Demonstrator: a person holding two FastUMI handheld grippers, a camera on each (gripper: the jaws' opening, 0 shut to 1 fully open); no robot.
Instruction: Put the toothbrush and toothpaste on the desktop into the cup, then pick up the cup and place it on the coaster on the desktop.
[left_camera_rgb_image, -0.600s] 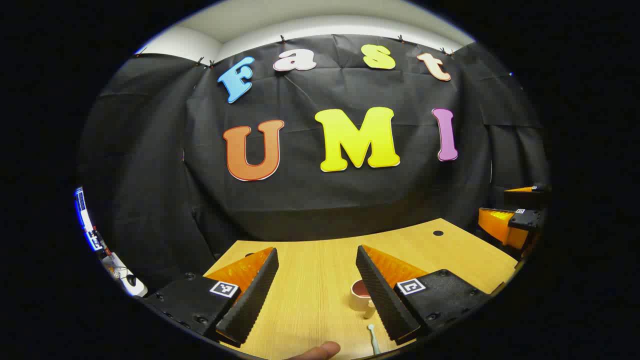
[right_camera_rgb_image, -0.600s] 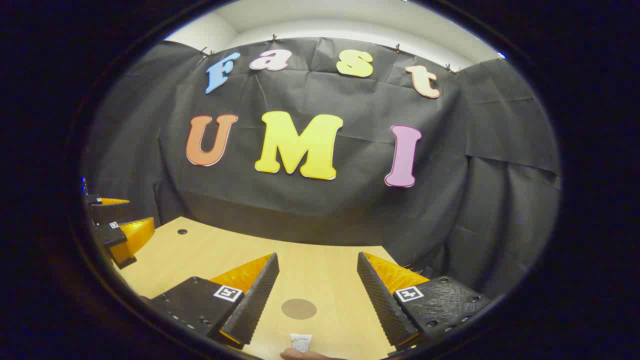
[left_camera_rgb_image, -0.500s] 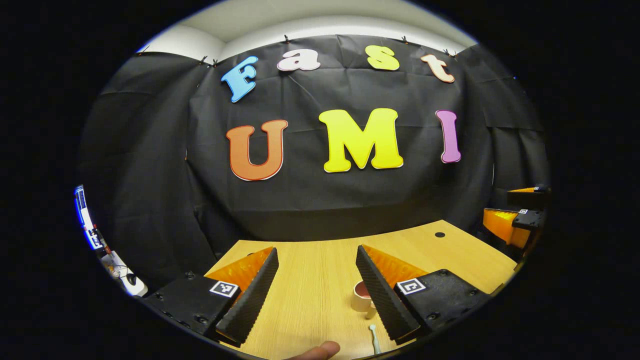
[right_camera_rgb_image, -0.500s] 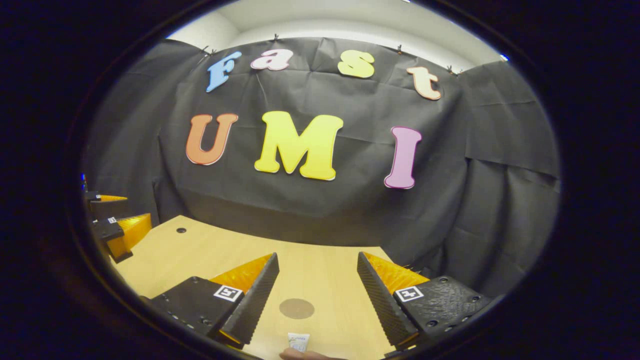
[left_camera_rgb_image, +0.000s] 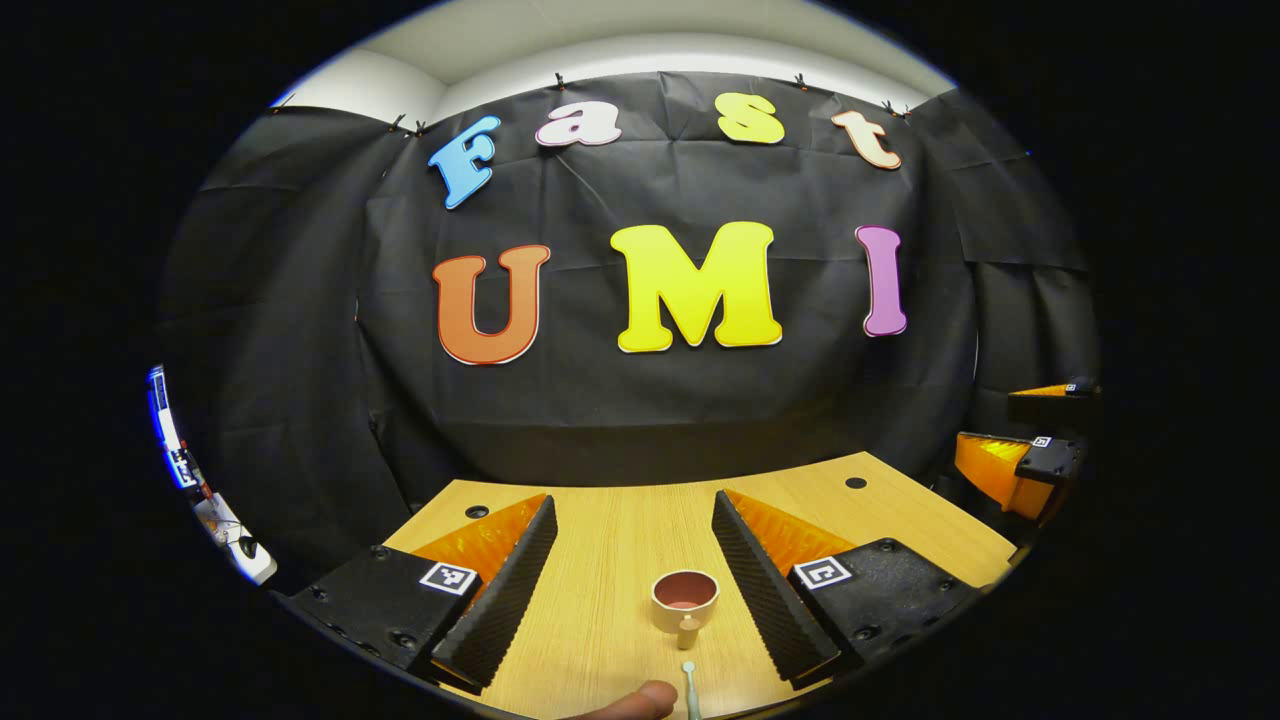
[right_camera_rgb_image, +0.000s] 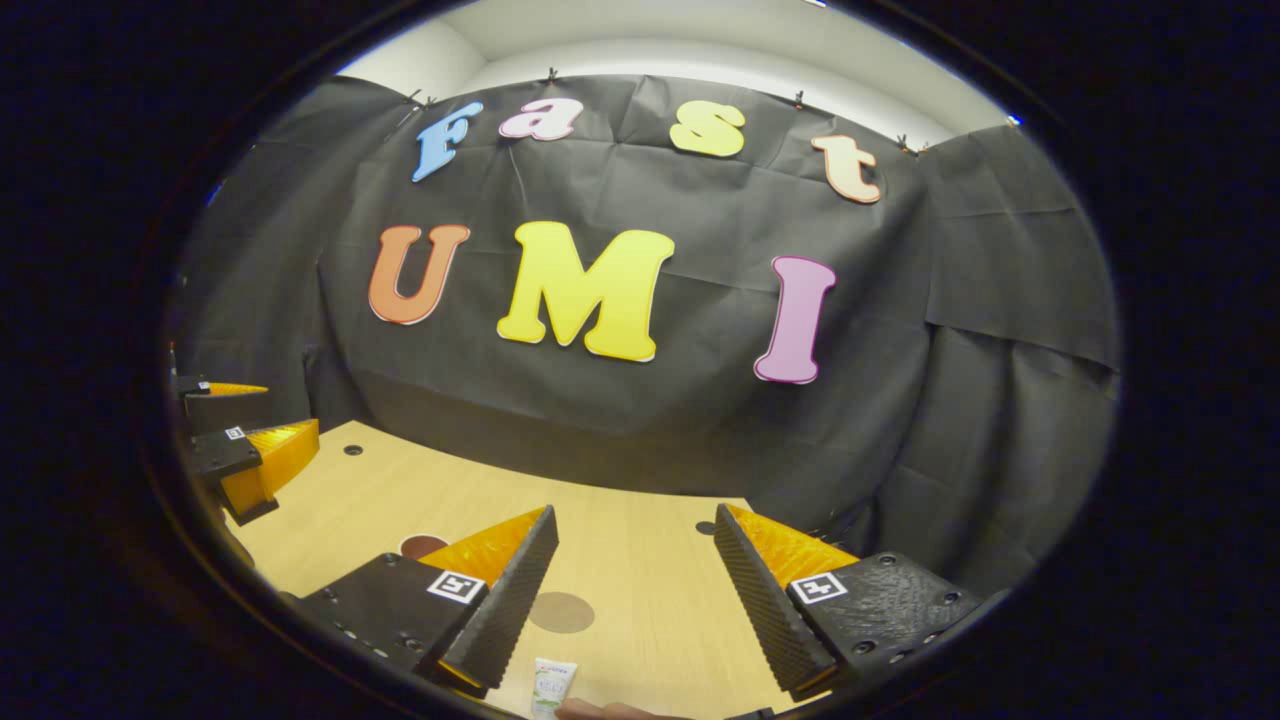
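Both tongs hanging released over the desk (left_camera_rgb_image: 600, 620), cup (left_camera_rgb_image: 685, 598) and toothbrush (left_camera_rgb_image: 688, 690) between left gripper (left_camera_rgb_image: 634, 590) fingers, coaster (right_camera_rgb_image: 561, 611) and toothpaste (right_camera_rgb_image: 552, 686) between right gripper (right_camera_rgb_image: 632, 595) fingers.

I count one cup (left_camera_rgb_image: 685, 592), one toothbrush (left_camera_rgb_image: 689, 686) and one toothpaste tube (right_camera_rgb_image: 552, 686). One coaster (right_camera_rgb_image: 562, 611) too. My two grippers (left_camera_rgb_image: 634, 590) (right_camera_rgb_image: 634, 595).

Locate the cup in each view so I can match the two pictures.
Left gripper view: the cup stands lower centre, between the open jaws of the left gripper.
Right gripper view: lower left, what looks like its rim peeks out, partly hidden behind the right gripper.
Shared landmark: the wooden desktop meeting the black cloth wall.
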